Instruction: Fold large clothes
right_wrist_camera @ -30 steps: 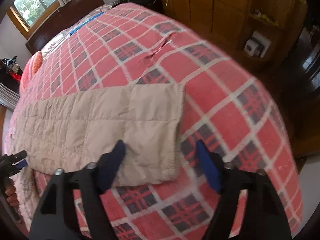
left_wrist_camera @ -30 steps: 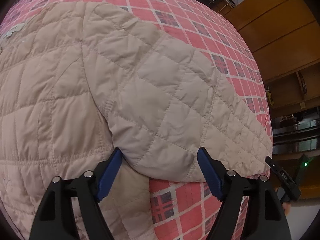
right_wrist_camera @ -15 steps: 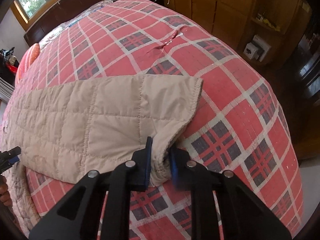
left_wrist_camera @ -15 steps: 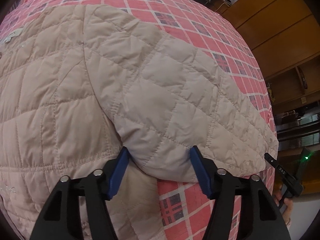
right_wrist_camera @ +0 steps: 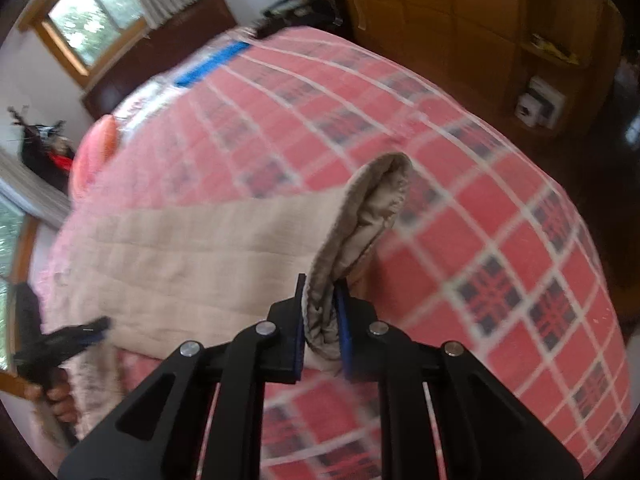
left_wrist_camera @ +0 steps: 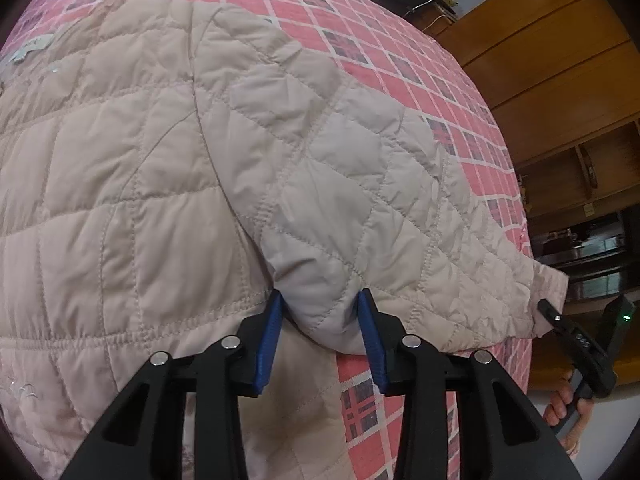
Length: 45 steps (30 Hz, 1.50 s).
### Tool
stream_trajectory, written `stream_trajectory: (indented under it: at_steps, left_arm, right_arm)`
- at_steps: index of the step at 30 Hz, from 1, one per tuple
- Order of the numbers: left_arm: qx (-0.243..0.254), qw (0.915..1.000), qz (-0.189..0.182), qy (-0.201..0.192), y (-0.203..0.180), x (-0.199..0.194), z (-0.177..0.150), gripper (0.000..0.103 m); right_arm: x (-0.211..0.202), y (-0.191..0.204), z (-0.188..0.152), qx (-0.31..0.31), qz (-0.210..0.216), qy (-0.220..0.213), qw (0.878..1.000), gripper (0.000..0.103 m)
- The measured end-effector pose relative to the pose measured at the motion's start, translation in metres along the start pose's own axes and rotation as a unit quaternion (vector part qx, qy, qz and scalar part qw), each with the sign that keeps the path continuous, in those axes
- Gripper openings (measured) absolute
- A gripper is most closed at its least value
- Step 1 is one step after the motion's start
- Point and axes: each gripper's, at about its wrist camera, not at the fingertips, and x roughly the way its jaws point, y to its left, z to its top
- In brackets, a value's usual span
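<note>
My right gripper [right_wrist_camera: 320,320] is clamped on the cuff [right_wrist_camera: 360,232] of the quilted beige jacket [left_wrist_camera: 160,200], and the cuff stands lifted off the red plaid bedspread [right_wrist_camera: 500,240], its lining showing. My left gripper [left_wrist_camera: 318,332] straddles the underarm bulge where the sleeve [left_wrist_camera: 380,184] meets the body; the blue fingers [left_wrist_camera: 269,336] press the padding from both sides, but a thick wad sits between them and I cannot tell whether they have truly closed on it. The jacket lies spread flat across the bed, sleeve stretched out to my right.

The risk, as I judge it, is on the left: slick, puffy fabric could squeeze out of a half-made grip once I lift, and the sleeve would fold crooked or drag the body with it. On the right, I hold only the cuff's edge, so a fast swing could pull it free; that view is already blurred with motion.

A second ago both grippers stood wide apart over flat cloth. Since then the right has shut and raised the cuff, and the left has narrowed sharply around the underarm.
</note>
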Motion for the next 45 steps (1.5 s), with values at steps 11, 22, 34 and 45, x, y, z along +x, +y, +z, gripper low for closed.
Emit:
stream_trajectory:
  at_steps: [11, 22, 34, 45]
  left_arm:
    - [-0.017, 0.9966, -0.076, -0.027, 0.032, -0.063, -0.006, 0.053]
    - [-0.030, 0.9920, -0.120, -0.024, 0.034, -0.065, -0.003, 0.053]
    - [-0.041, 0.9909, -0.128, -0.010, 0.018, -0.028, 0.001, 0.053]
    - [-0.022, 0.9947, -0.100, -0.005, -0.005, -0.014, -0.005, 0.038]
  right_arm:
    - [-0.002, 0.161, -0.026, -0.131, 0.117, 0.012, 0.984, 0.011]
    - [0.063, 0.241, -0.067, -0.194, 0.106, 0.070, 0.973, 0.011]
    - [0.066, 0.212, -0.076, -0.161, 0.170, 0.110, 0.966, 0.060]
    - [0.015, 0.127, -0.047, -0.105, 0.095, 0.039, 0.989, 0.060]
